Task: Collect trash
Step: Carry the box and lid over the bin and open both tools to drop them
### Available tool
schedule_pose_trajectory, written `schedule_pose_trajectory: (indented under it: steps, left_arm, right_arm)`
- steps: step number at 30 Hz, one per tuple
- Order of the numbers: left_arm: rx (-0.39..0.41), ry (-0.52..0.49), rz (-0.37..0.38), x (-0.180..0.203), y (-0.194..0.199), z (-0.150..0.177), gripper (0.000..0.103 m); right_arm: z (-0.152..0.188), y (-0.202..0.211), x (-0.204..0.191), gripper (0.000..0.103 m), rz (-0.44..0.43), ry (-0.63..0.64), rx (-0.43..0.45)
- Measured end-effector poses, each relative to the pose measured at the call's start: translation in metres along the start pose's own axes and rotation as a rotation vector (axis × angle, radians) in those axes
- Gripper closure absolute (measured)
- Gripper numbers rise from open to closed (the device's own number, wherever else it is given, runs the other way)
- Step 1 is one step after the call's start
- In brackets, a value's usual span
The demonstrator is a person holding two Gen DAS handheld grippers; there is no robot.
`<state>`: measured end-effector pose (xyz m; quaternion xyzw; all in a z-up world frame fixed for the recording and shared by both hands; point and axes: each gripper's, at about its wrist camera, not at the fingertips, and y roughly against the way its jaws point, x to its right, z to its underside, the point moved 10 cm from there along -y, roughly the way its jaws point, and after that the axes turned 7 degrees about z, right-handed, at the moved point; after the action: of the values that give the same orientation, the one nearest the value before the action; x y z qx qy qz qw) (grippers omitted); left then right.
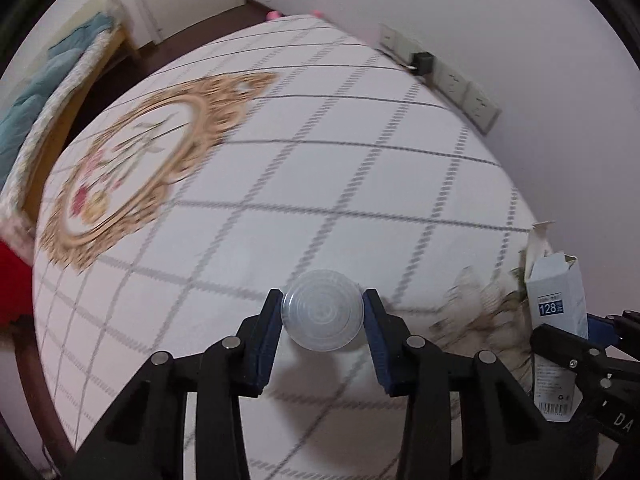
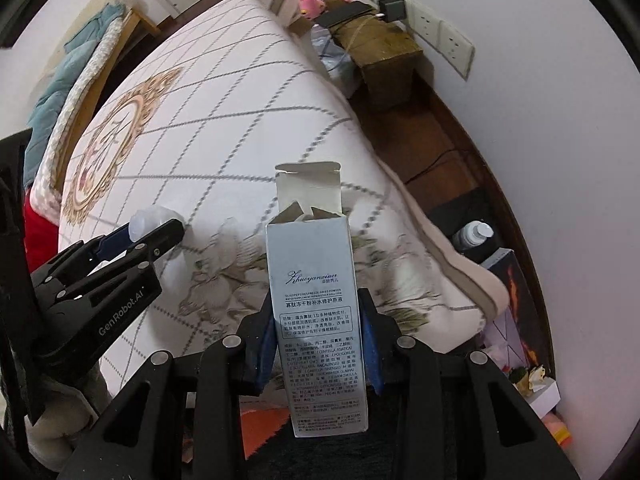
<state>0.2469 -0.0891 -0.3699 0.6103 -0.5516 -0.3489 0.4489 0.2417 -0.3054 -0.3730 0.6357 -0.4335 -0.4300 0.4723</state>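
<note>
Over the bed (image 1: 304, 168), near its foot, two pieces of trash are held. The box (image 2: 316, 300) is clamped by the right gripper (image 2: 318, 320); the cup (image 1: 322, 310) is pinched by the left gripper (image 1: 322, 312). Pickup is judged done; a bin, unseen, must be found next.

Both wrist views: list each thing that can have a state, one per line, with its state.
Left gripper: closed on the clear plastic cup.
Right gripper: closed on the carton.
Skincare carton: held upright, top flap open.
Clear plastic cup: lifted off the bed.
Charger: plugged into wall socket.
</note>
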Motion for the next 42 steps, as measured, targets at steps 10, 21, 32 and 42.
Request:
schedule_pose_trajectory:
  steps: [10,21,32,42]
  left_arm:
    - [0.123,0.237,-0.114,-0.114,0.105,0.043,0.066]
    - [0.278,0.449,-0.267,-0.266,0.224,0.091,0.067]
    - [0.29,0.664,-0.374,-0.411,0.264,0.172,0.067]
    - [0.139,0.816,-0.352,-0.524,0.205,0.247,0.067]
  right_arm:
    - [0.006,0.028,-0.1,0.065,-0.094,0.16,0.043]
    - [0.025,0.081,-0.293,0.065,-0.291,0.413,0.075]
    - [0.082,0.112,-0.508,0.065,-0.402,0.697,0.079]
    - [0.123,0.032,-0.644,0.065,-0.312,0.858,-0.043]
